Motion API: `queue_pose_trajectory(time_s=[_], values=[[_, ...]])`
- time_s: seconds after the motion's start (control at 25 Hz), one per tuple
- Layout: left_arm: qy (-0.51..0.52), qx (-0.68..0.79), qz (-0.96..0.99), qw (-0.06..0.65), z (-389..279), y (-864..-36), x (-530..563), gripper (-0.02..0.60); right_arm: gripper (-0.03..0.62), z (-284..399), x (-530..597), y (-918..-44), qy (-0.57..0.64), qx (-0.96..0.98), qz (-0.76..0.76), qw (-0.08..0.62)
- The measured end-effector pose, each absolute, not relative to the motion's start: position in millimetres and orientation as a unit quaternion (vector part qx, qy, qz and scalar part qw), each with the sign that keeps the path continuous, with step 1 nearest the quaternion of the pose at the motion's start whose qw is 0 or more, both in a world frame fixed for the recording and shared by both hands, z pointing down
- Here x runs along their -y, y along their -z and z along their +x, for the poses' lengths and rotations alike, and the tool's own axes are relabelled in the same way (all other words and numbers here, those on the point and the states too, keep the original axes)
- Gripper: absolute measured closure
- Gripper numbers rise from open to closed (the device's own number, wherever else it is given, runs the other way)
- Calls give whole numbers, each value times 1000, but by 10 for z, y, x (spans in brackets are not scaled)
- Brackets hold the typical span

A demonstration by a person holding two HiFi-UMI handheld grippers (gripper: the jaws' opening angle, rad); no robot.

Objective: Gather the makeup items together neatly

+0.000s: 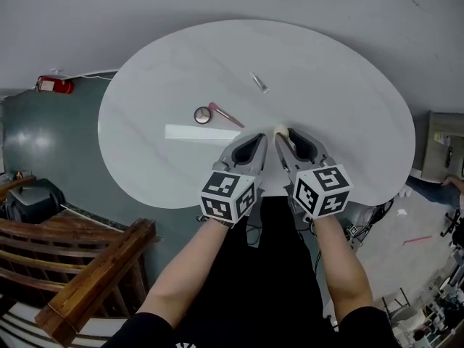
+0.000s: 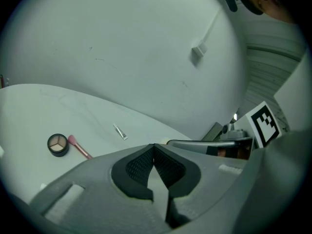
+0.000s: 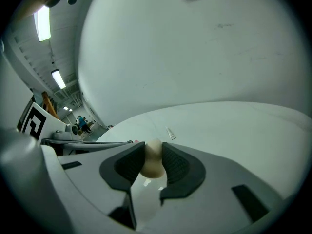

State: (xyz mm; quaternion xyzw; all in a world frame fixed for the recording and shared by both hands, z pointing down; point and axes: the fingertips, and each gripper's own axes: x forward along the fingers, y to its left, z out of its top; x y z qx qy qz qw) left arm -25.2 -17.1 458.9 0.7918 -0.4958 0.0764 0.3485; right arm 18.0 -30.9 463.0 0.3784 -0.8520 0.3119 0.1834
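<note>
My right gripper point(image 1: 285, 133) is shut on a beige makeup sponge point(image 3: 152, 159), held above the near part of the white oval table point(image 1: 341, 107). The sponge's tip point(image 1: 280, 130) shows between the two grippers in the head view. Just left of it, my left gripper point(image 1: 258, 141) is shut with nothing in it, its pads meeting at their tips point(image 2: 154, 149). Farther left on the table lie a round compact point(image 1: 202, 115) point(image 2: 58, 145) and a pink brush point(image 1: 225, 114) point(image 2: 79, 147). A small tube point(image 1: 259, 83) point(image 2: 120, 132) point(image 3: 170, 133) lies farther back.
A pale long rectangle point(image 1: 201, 133) shows on the table near the compact; whether it is a flat box or a reflection is unclear. A wooden bench point(image 1: 94, 274) stands at the lower left, a red object point(image 1: 54, 85) lies on the floor, and clutter point(image 1: 442, 151) sits at the right.
</note>
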Motion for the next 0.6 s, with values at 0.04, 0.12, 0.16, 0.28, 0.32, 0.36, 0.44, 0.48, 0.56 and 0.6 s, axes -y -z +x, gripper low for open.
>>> queue_pose_trajectory(time_s=[0.04, 0.12, 0.16, 0.28, 0.32, 0.36, 0.44, 0.48, 0.56, 0.6], values=[[-77, 492, 795, 345, -189, -4586, 200, 572, 474, 238, 333, -4615, -304, 852, 386, 179], [-78, 486, 802, 339, -49, -4586, 266, 572, 474, 367, 392, -4596, -288, 852, 400, 173], [-78, 483, 804, 338, 23, -4592, 295, 572, 474, 434, 422, -4596, -281, 852, 407, 172], [-79, 475, 808, 340, 212, -4623, 362, 572, 474, 617, 506, -4640, -272, 848, 422, 172], [-81, 473, 809, 340, 267, -4633, 387, 572, 474, 673, 539, -4662, -272, 846, 426, 172], [-82, 472, 810, 339, 319, -4643, 418, 572, 474, 728, 576, -4686, -271, 844, 429, 173], [-84, 470, 811, 339, 409, -4673, 485, 572, 474, 828, 648, -4738, -271, 841, 435, 173], [-85, 470, 810, 340, 447, -4693, 516, 572, 474, 872, 679, -4769, -272, 839, 438, 173], [-89, 469, 809, 342, 517, -4743, 574, 572, 473, 955, 738, -4845, -273, 836, 441, 176], [-91, 469, 809, 343, 554, -4769, 604, 572, 473, 996, 771, -4886, -273, 835, 442, 179]])
